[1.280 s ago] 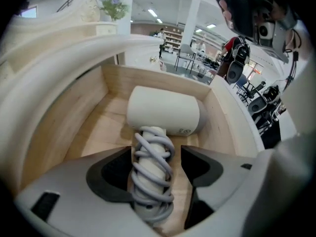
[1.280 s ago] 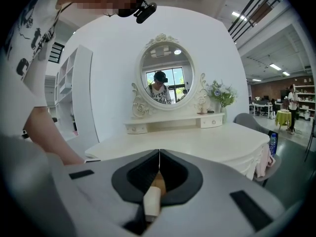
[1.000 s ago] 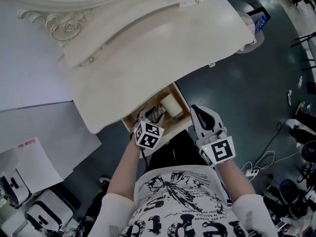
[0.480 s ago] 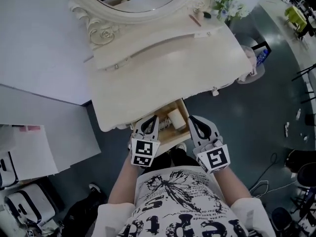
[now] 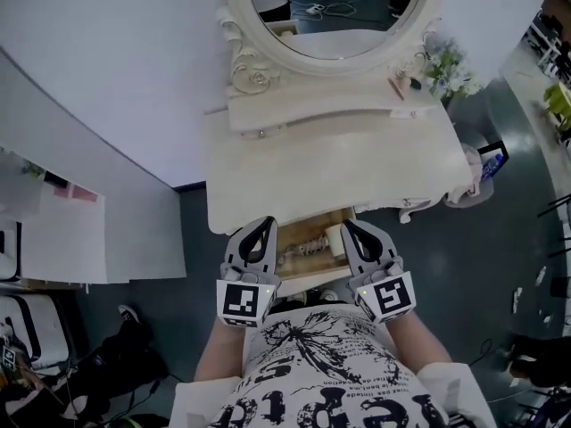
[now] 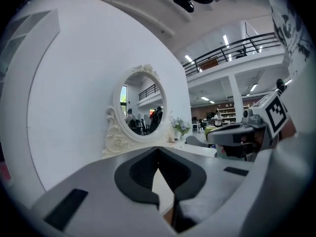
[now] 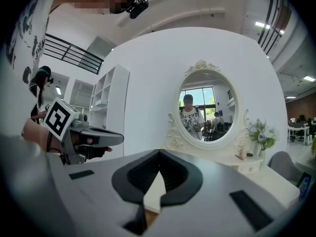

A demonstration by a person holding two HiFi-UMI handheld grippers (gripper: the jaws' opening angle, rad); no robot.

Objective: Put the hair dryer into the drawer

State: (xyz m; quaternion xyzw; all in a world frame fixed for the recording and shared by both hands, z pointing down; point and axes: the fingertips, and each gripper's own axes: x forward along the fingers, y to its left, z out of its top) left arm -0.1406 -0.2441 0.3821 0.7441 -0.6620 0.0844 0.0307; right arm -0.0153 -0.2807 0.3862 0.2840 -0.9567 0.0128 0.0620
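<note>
Although the drawer point(image 5: 314, 273) stands pulled open under the front edge of the surface point(image 5: 330, 168), neither pair of fingers reaches into it. The left gripper point(image 5: 261, 226) has its fingers pressed together tip to tip, with nothing held between them. The right gripper point(image 5: 352, 228) is the same: its fingers meet at the tips and grip nothing.

Both grippers are held side by side above the drawer, the open drawer showing in the gap between the two pairs of fingers. The hair dryer point(image 5: 332, 238) lies inside the drawer, below finger level, its pale barrel close to the right fingers. The rest of it is too small to make out.

Ahead of both pairs of fingers spreads the pale surface, and beyond it rises an oval mirror point(image 5: 335, 12) in a carved frame. A small bunch of flowers point(image 5: 446, 65) stands on the surface well ahead and to the right of the right fingers.
</note>
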